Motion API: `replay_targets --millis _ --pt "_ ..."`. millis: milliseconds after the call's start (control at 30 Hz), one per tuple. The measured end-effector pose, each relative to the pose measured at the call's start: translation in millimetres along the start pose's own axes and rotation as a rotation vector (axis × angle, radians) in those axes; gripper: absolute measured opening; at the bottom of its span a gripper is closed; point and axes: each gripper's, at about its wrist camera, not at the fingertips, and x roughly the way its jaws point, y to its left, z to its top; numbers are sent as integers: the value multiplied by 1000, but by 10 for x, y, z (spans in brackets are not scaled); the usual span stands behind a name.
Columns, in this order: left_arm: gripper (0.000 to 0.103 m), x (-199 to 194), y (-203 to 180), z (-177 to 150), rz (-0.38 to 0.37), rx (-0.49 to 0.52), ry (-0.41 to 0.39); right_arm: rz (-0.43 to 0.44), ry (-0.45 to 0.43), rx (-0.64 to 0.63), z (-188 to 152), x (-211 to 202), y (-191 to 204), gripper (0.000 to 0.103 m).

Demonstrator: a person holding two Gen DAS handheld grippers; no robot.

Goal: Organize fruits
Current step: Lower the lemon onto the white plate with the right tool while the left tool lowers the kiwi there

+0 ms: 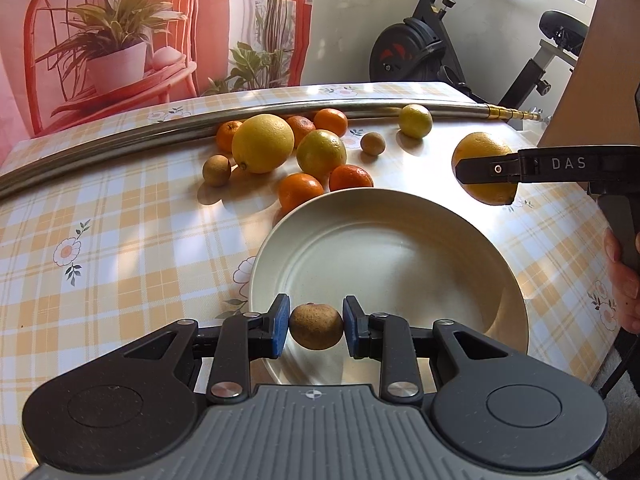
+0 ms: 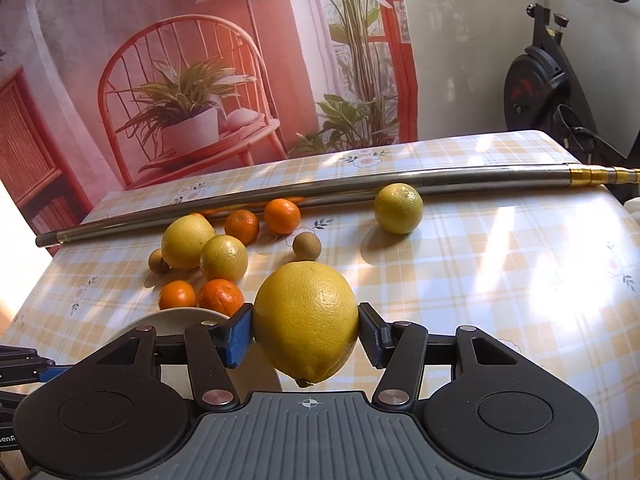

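Your counter carries a long metal pipe across its far side, at twelve o'clock from the white plate. Just short of the pipe sits a cluster of loose fruit, the big yellow one among tangerines. Your right tool has closed its blue pads on a large lemon, held clear of the counter at two o'clock from the plate. Your left tool pinches a small brown fruit over the plate's six o'clock rim.
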Motion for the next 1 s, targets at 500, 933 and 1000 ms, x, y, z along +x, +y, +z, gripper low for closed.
replay_targets --millis 500,933,1000 --pt "30 -39 -32 -124 14 -17 11 52 80 -41 -379 -311 368 51" --pt "30 -37 -29 -160 -3 -30 0 44 152 -67 -533 -217 496 51" --pt "30 -34 -27 -161 -5 -33 -1 49 157 -65 -539 -212 497 51"
